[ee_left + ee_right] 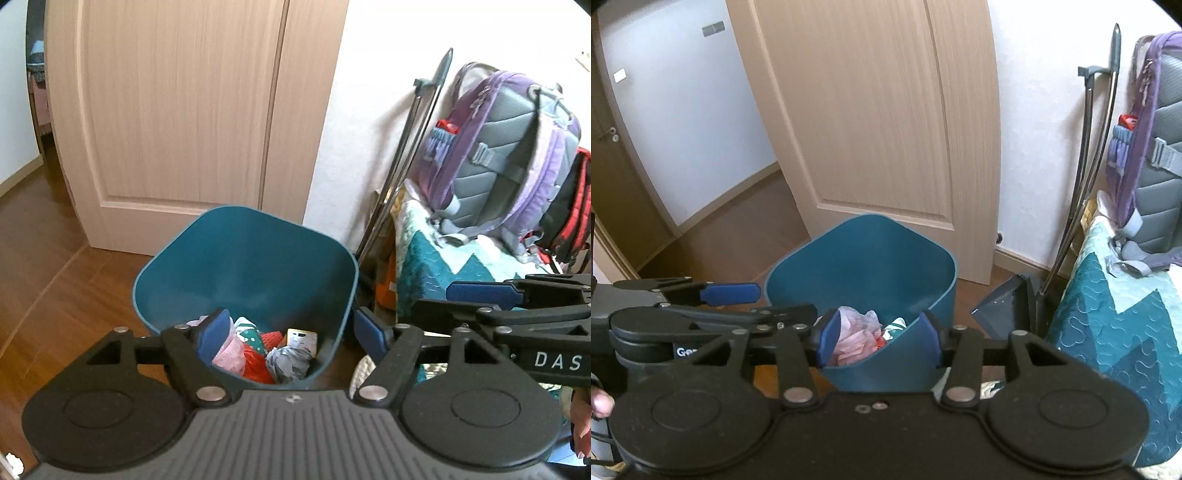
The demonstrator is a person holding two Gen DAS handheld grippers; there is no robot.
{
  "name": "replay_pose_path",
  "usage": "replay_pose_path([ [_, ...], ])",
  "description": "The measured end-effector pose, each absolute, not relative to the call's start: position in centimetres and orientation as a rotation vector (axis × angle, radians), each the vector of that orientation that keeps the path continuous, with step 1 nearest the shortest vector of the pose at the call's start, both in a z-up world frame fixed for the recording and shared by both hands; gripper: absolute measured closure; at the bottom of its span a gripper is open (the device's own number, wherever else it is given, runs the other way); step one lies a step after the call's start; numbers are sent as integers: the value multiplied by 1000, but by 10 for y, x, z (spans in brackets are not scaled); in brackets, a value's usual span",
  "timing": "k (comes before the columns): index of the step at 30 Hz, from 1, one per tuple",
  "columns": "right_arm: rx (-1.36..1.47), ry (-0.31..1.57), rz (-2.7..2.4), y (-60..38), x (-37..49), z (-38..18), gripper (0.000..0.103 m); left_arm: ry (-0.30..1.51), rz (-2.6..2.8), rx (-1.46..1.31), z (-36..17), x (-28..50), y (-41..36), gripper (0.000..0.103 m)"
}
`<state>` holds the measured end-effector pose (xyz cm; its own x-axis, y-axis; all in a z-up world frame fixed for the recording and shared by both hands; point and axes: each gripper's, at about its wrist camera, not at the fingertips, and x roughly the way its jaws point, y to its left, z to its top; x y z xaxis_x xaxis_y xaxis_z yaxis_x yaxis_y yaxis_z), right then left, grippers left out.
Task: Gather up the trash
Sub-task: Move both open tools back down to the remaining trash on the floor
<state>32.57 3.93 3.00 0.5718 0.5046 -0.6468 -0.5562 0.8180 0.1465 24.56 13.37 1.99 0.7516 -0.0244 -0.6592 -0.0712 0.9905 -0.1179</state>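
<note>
A teal plastic bin (247,266) stands on the wood floor before a door; it also shows in the right wrist view (864,258). Inside lie crumpled trash: a pink wad (231,352), a red piece (258,365), a grey wad (288,363) and a small yellow card (303,338). The pink wad also shows in the right wrist view (855,338). My left gripper (291,334) is open and empty above the bin's near rim. My right gripper (881,341) is open and empty over the same rim. Each gripper shows in the other's view, beside the bin.
A pale wooden door (177,110) stands behind the bin. A bed with a teal quilt (1123,317) is to the right, with a purple backpack (502,155) on it. A grey dustpan (1008,306) and metal poles (1086,173) lean at the wall.
</note>
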Motion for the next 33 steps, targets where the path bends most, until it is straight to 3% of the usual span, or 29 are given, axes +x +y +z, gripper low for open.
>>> replay_pose_path([
  [10, -55, 707, 647, 10, 287, 45, 52, 661, 9, -124, 47, 197, 117, 18],
  [18, -51, 724, 663, -13, 261, 38, 50, 633, 3, -127, 44, 165, 109, 2],
  [25, -63, 814, 647, -25, 265, -8, 49, 749, 13, -147, -2, 173, 116, 2],
  [33, -76, 974, 582, -38, 289, -92, 49, 967, 16, -157, -93, 205, 126, 2],
])
